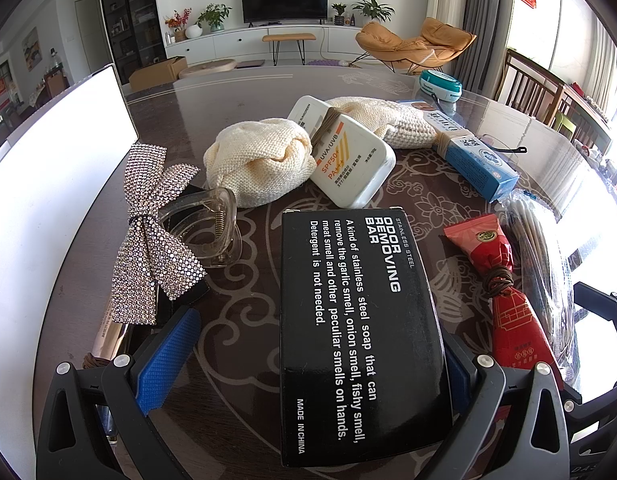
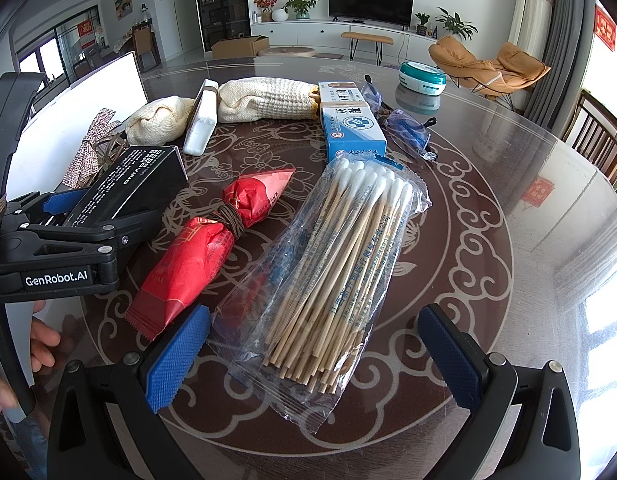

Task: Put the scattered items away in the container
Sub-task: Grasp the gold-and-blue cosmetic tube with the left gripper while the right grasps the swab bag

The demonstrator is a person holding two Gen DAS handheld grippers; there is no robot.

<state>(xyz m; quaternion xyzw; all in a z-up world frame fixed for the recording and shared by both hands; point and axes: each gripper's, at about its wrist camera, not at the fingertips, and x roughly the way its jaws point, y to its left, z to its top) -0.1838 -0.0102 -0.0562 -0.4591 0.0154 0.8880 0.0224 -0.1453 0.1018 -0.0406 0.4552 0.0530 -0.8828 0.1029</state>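
The left gripper point(image 1: 304, 364) has its fingers spread wide around a black box point(image 1: 356, 328), one either side; actual contact is unclear. The right gripper point(image 2: 314, 354) is wide apart over a cotton swab packet point(image 2: 332, 276) on the surface point(image 2: 508, 200). A white container point(image 1: 56, 184) stands at the left.

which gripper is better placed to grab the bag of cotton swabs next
Right. The right gripper is open, straddling the clear plastic bag of wooden cotton swabs; the left gripper is around the black odor removing bar box.
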